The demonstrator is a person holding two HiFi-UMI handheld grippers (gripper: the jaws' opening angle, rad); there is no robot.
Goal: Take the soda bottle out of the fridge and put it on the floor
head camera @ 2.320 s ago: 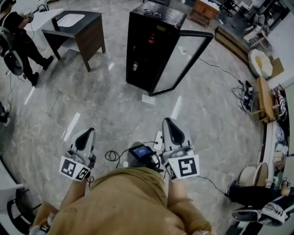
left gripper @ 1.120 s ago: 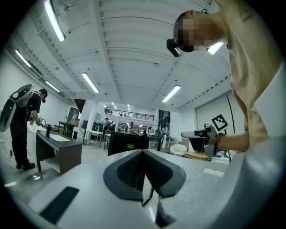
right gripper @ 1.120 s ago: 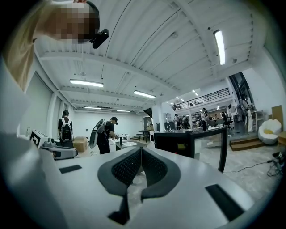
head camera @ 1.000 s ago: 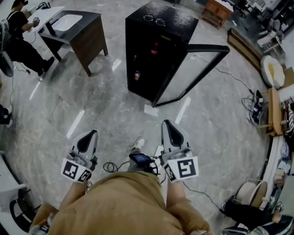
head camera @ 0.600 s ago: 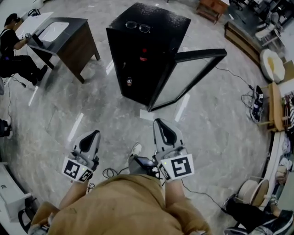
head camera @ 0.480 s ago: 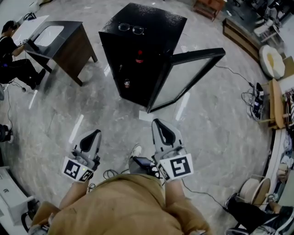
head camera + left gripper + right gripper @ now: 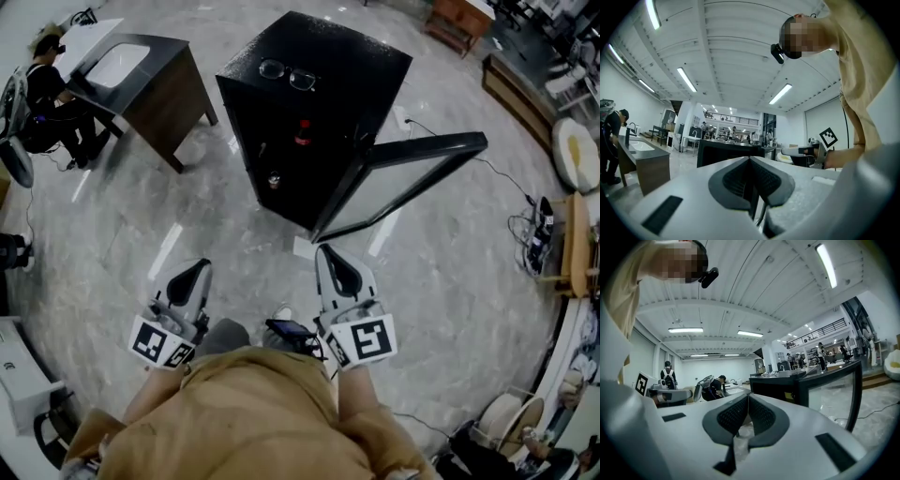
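Soda bottle (image 7: 302,132) inside fridge (image 7: 361,75) sits nearer now; left claw (image 7: 194,277), right claw (image 7: 332,262) closed, empty.

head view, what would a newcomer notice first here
The black fridge stands mid-floor with its glass door swung wide open to the right, a bottle with a red top visible inside and a pair of glasses lying on top. Nearer the camera, the left gripper and right gripper, both shut and empty, point toward it.
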